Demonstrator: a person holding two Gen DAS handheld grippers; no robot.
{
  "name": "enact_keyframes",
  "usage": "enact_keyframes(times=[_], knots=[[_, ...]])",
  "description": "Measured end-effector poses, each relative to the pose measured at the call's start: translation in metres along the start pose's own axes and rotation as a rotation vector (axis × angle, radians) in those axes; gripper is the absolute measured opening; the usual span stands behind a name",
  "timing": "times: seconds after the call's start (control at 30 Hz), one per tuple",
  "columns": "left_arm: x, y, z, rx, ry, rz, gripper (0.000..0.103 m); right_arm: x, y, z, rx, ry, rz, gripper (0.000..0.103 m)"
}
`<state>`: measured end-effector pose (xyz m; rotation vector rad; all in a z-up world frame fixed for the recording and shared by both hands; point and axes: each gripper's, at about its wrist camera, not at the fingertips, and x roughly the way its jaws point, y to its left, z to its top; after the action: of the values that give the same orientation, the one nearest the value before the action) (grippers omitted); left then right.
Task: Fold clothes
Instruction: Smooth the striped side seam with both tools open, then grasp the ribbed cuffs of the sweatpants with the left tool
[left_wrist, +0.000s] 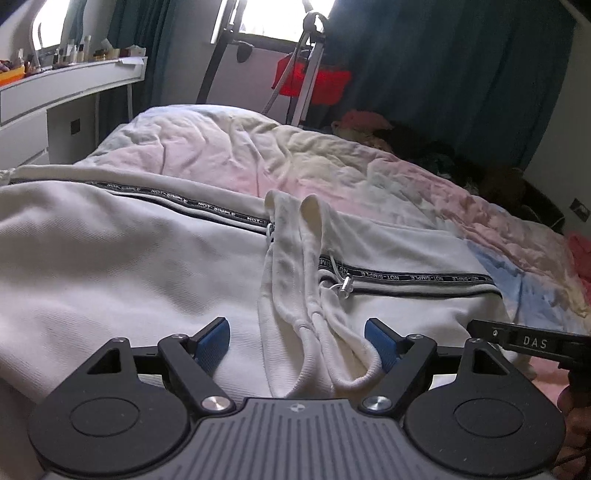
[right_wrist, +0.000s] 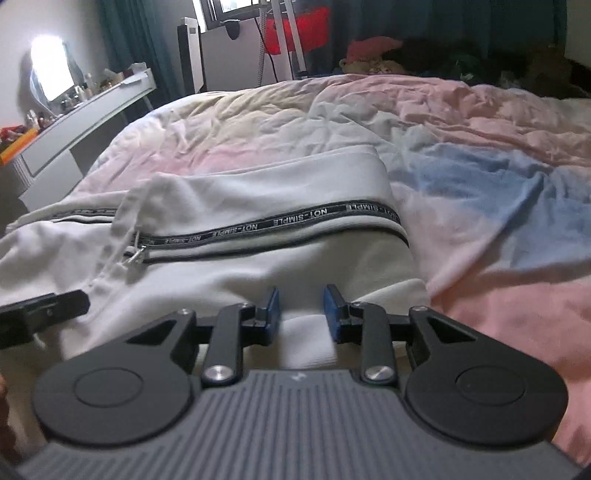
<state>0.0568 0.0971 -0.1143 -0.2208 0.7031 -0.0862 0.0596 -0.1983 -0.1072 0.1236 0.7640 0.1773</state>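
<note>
Jaws, left: spread wide on the left gripper (left_wrist: 297, 341), blue pads hovering either side of the bunched waistband (left_wrist: 325, 332), neither pad pressing the cloth.
Jaws, right: on the right gripper (right_wrist: 301, 314) they stand only partly apart, with white fabric in the gap; whether the pads actually pinch it I cannot tell.
Garment: white sweatpants (left_wrist: 122, 254) lie spread across the near part of the bed, waistband gathered in the middle and pointing toward the near edge, legs running off left and right.
Trim: a black stripe (right_wrist: 280, 221) lettered "NOT-SIMPLE" runs along the right leg, and a metal-tipped drawstring (left_wrist: 345, 286) rests just beside the waistband.
Gripper neighbours: from the left wrist view, the right tool's black finger shows at the right edge, near the right leg's hem.
Bed: a crumpled duvet (right_wrist: 480, 177) in pink, blue and pale yellow lies under the sweatpants and stretches far and right.
Room: a white desk (left_wrist: 70, 79) crowded with bottles stands far left, and dark teal curtains (left_wrist: 461, 74) hang beyond the bed.
</note>
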Motion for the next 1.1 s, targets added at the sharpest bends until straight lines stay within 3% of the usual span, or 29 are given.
enact_keyframes(times=[0.2, 0.33, 0.43, 0.53, 0.7, 0.8, 0.93, 1.0, 1.1], knots=[[-0.024, 0.016, -0.001, -0.058, -0.018, 0.0, 0.084, -0.001, -0.001, 0.0, 0.016, -0.003, -0.003, 0.03], [-0.054, 0.043, 0.002, -0.174, -0.012, 0.069, 0.085, -0.007, -0.001, -0.002, 0.007, -0.008, -0.009, 0.03], [-0.077, 0.08, 0.003, -0.327, 0.001, 0.12, 0.088, -0.008, -0.003, -0.002, 0.015, -0.008, -0.002, 0.03], [-0.086, 0.121, 0.002, -0.485, 0.069, 0.197, 0.089, -0.007, -0.004, -0.001, 0.027, -0.005, 0.003, 0.03], [-0.077, 0.191, -0.004, -0.773, 0.163, 0.206, 0.089, -0.007, -0.004, 0.0, 0.03, -0.006, 0.005, 0.03], [-0.071, 0.221, -0.002, -0.89, 0.115, 0.19, 0.087, -0.007, -0.004, 0.0, 0.032, -0.007, 0.005, 0.03], [-0.066, 0.236, 0.012, -0.878, -0.036, 0.33, 0.08, -0.008, -0.003, 0.0, 0.045, -0.017, 0.008, 0.031], [-0.063, 0.246, 0.017, -0.882, -0.073, 0.405, 0.072, -0.012, -0.002, 0.002, 0.047, -0.028, 0.014, 0.031], [-0.056, 0.261, 0.02, -0.904, -0.106, 0.458, 0.067, -0.015, 0.001, 0.002, 0.033, -0.042, 0.025, 0.032]])
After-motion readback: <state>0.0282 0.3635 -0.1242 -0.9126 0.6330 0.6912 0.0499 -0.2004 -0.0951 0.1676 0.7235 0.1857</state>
